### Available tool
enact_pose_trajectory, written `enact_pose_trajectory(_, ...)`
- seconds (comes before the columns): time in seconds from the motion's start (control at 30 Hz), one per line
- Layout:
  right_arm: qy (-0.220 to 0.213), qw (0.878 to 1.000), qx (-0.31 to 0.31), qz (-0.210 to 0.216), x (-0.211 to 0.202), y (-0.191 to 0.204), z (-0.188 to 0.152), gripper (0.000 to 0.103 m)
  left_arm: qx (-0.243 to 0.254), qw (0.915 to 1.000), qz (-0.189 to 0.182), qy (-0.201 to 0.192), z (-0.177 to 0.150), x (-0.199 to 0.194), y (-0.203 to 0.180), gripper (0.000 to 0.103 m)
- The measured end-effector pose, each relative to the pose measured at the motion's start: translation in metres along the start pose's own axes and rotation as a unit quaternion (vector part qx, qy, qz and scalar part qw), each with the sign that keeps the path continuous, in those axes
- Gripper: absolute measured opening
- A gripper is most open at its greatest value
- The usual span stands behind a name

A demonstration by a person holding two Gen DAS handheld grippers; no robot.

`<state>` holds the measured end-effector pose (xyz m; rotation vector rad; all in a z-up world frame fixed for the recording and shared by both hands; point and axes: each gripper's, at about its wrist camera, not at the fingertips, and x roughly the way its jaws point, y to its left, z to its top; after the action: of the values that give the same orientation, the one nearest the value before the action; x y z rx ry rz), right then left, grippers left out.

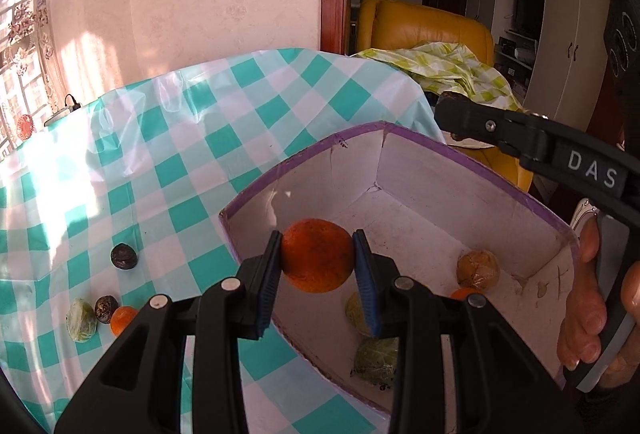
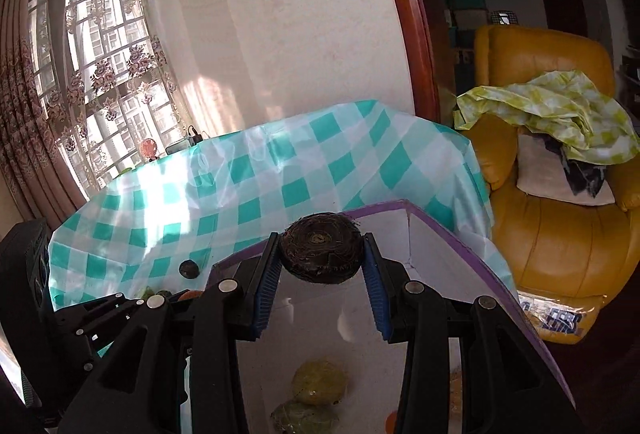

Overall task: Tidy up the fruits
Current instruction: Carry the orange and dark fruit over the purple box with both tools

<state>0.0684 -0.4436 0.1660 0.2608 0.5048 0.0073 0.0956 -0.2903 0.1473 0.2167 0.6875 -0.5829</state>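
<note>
My left gripper (image 1: 317, 261) is shut on an orange fruit (image 1: 316, 254) and holds it over the near left corner of the white box with a purple rim (image 1: 472, 158). My right gripper (image 2: 321, 254) is shut on a dark brown fruit (image 2: 320, 248) above the same box (image 2: 448, 230). It also shows in the left wrist view (image 1: 452, 114) over the box's far side. Several fruits lie in the box: a tan one (image 1: 478, 269), a green one (image 1: 376, 360) and an orange one (image 1: 464, 293).
On the teal checked tablecloth (image 1: 200, 138) left of the box lie two dark fruits (image 1: 124, 256), a green one (image 1: 81, 320) and a small orange one (image 1: 123, 320). A yellow armchair (image 2: 560, 226) with cloth stands right of the table. A wall and window lie behind.
</note>
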Motion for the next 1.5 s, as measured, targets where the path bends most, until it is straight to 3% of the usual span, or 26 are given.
enact_pose_trajectory(0.2,0.019,0.996,-0.062,-0.054,0.029,-0.008,-0.004,0.040,0.033,0.9992,0.015,0.018,0.003,0.027,-0.016,0.035)
enact_pose_trajectory(0.4,0.059,0.985,-0.131,-0.095,0.056,-0.004,-0.010,0.040,0.082,0.9954,0.022,0.044,0.010,0.054,-0.033,0.035)
enact_pose_trajectory(0.53,0.121,0.974,-0.150,-0.116,0.083,-0.010,-0.018,0.040,0.105,0.9905,0.028,0.084,0.011,0.080,-0.038,0.035)
enact_pose_trajectory(0.8,0.246,0.944,-0.173,-0.134,0.134,-0.018,-0.054,0.040,0.125,0.9807,0.038,0.146,0.003,0.120,-0.030,0.035)
enact_pose_trajectory(0.97,0.306,0.918,-0.201,-0.152,0.155,-0.015,-0.077,0.040,0.147,0.9665,0.027,0.209,-0.001,0.136,-0.032,0.035)
enact_pose_trajectory(1.1,0.329,0.906,-0.212,-0.163,0.161,-0.015,-0.087,0.040,0.145,0.9584,0.004,0.246,-0.003,0.146,-0.028,0.035)
enact_pose_trajectory(1.5,0.327,0.908,-0.207,-0.163,0.154,-0.016,-0.089,0.042,0.138,0.9563,0.008,0.258,-0.003,0.156,-0.024,0.035)
